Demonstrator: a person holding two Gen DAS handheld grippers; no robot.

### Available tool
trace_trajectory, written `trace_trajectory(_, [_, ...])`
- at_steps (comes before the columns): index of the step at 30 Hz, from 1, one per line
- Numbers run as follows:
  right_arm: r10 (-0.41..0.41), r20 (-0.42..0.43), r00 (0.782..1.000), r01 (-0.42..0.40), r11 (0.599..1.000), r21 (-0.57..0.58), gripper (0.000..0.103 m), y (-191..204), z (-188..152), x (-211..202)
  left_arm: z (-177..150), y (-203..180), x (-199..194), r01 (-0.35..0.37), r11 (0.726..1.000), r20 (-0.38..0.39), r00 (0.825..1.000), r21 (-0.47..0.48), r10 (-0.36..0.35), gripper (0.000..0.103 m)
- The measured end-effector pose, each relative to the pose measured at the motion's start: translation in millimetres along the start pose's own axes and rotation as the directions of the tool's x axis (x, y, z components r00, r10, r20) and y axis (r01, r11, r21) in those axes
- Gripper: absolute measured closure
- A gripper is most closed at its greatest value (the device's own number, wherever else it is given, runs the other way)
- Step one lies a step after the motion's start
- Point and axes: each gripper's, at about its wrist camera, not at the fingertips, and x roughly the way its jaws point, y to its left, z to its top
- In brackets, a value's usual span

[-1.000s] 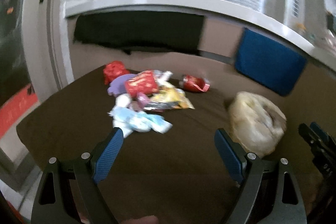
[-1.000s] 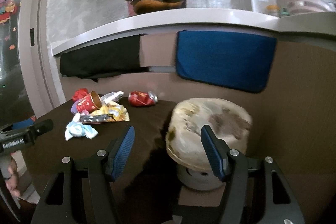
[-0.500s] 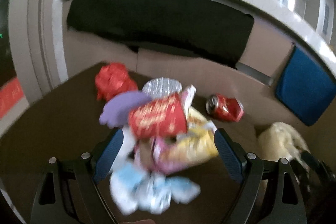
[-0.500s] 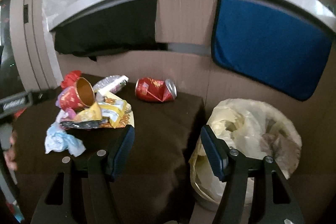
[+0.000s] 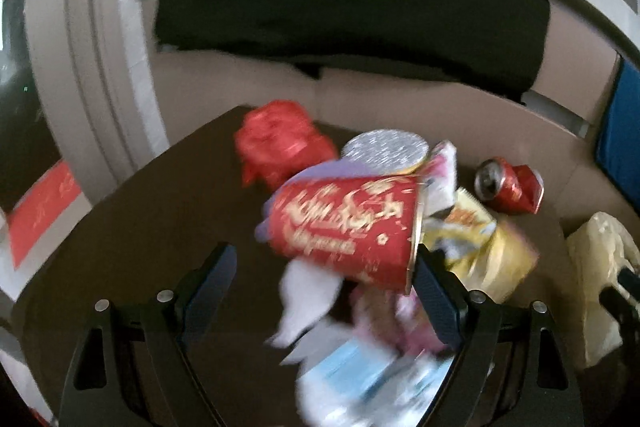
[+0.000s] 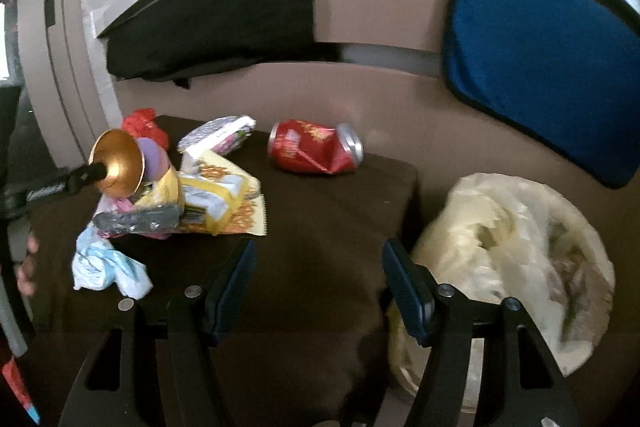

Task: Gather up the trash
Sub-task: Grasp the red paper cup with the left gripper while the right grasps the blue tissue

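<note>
A red paper cup (image 5: 348,227) lies on its side on top of a trash pile on the brown table (image 5: 160,227). My left gripper (image 5: 324,283) is open and straddles the cup, apart from it on the left. Its right finger (image 5: 436,291) is at the cup's rim; the right wrist view shows that finger (image 6: 80,177) in front of the cup's gold mouth (image 6: 116,163). A crushed red can (image 6: 316,151) lies alone farther back. My right gripper (image 6: 320,287) is open and empty over the table's near right part.
The pile holds a yellow snack wrapper (image 6: 224,195), a pale blue wrapper (image 6: 104,267), a silver packet (image 6: 216,137) and crumpled red paper (image 5: 280,143). A bin with a pale bag (image 6: 512,247) stands right of the table. A hand (image 6: 28,267) shows at the left edge.
Both grippers moved forward and down toward the table. The left one closed in on the pile until the red cup lay between its fingers. Neither gripper's opening changed.
</note>
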Motion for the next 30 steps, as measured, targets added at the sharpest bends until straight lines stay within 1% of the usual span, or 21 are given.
trace_trajectory(5, [0.051,-0.016,0.999,-0.051,0.999,0.002,0.040,17,1,10,-26,39,-6,0.019,0.998,-0.039,0.999,-0.067,-0.022,0.020])
trace_trajectory(8, [0.076,-0.031,0.997,-0.076,0.997,-0.013,0.040,28,-2,12,-38,54,-1,0.055,0.991,-0.071,0.995,-0.118,-0.064,0.024])
trace_trajectory(10, [0.079,-0.032,0.996,-0.080,0.996,-0.040,0.040,37,-5,11,-44,59,3,0.083,0.986,-0.090,0.991,-0.148,-0.097,0.026])
trace_trajectory(12, [0.076,-0.030,0.997,-0.077,0.995,-0.070,0.040,44,-7,7,-48,59,6,0.086,0.983,-0.106,0.989,-0.161,-0.104,0.027])
trace_trajectory(15, [0.072,-0.029,0.997,-0.074,0.994,-0.083,0.040,47,-7,4,-52,65,9,0.116,0.972,-0.125,0.982,-0.202,-0.143,0.029])
trace_trajectory(18, [0.079,-0.029,0.996,-0.081,0.993,-0.084,0.040,49,-6,3,-54,70,7,0.131,0.964,-0.116,0.980,-0.232,-0.161,0.029])
trace_trajectory(21, [0.121,-0.029,0.992,-0.124,0.988,-0.097,0.040,56,-5,0,-54,72,7,0.141,0.958,-0.108,0.979,-0.250,-0.172,0.029])
trace_trajectory(22, [0.149,-0.035,0.988,-0.152,0.983,-0.106,0.040,60,-6,-1,-54,73,8,0.142,0.957,-0.107,0.979,-0.252,-0.174,0.029])
trace_trajectory(24, [0.240,-0.072,0.968,-0.247,0.961,-0.121,0.040,70,-8,0,-54,72,9,0.136,0.960,-0.112,0.980,-0.245,-0.167,0.029])
trace_trajectory(25, [0.305,-0.106,0.946,-0.317,0.940,-0.125,0.040,77,-10,3,-53,72,9,0.133,0.961,-0.114,0.980,-0.243,-0.165,0.029])
trace_trajectory(27, [0.386,-0.141,0.912,-0.403,0.907,-0.124,0.040,89,-12,6,-54,72,8,0.133,0.961,-0.115,0.980,-0.242,-0.164,0.029])
trace_trajectory(28, [0.417,-0.154,0.896,-0.437,0.890,-0.130,0.041,97,-13,8,-54,72,9,0.136,0.961,-0.116,0.979,-0.239,-0.167,0.029])
trace_trajectory(30, [0.435,-0.165,0.885,-0.459,0.874,-0.159,0.042,111,-13,12,-54,73,8,0.145,0.960,-0.116,0.978,-0.238,-0.176,0.029])
